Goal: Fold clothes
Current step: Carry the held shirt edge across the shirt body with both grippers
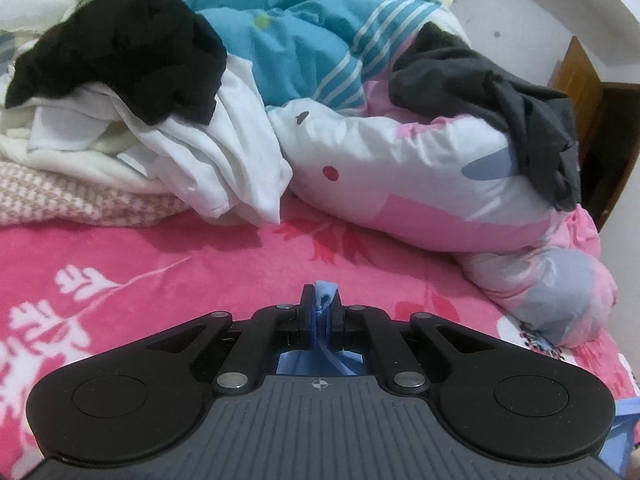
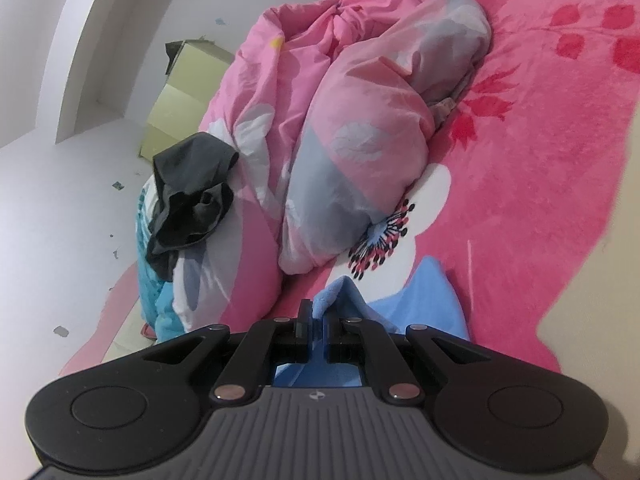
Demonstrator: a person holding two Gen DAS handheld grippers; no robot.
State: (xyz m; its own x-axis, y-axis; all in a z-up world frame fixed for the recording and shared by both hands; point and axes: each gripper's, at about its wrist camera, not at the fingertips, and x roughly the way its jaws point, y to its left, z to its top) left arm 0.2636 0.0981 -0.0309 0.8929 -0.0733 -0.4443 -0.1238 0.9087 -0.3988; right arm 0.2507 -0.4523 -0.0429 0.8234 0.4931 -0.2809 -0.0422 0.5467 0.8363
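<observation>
A light blue garment (image 2: 420, 304) is pinched by both grippers above the pink floral bedspread (image 1: 160, 264). In the left wrist view, my left gripper (image 1: 322, 300) is shut on a bunched edge of the blue garment (image 1: 323, 300), and more of the cloth shows below the jaws. In the right wrist view, my right gripper (image 2: 318, 312) is shut on another edge of it; the blue cloth spreads to the right of the fingers onto the bed. Most of the garment is hidden under the gripper bodies.
A pile of black (image 1: 120, 48) and white clothes (image 1: 224, 152) lies at the far left. A rolled pink and blue duvet (image 1: 420, 184) with a dark grey garment (image 1: 520, 120) on it fills the far right. Beyond the bed's edge are a wall (image 2: 60, 200) and a cardboard box (image 2: 180, 92).
</observation>
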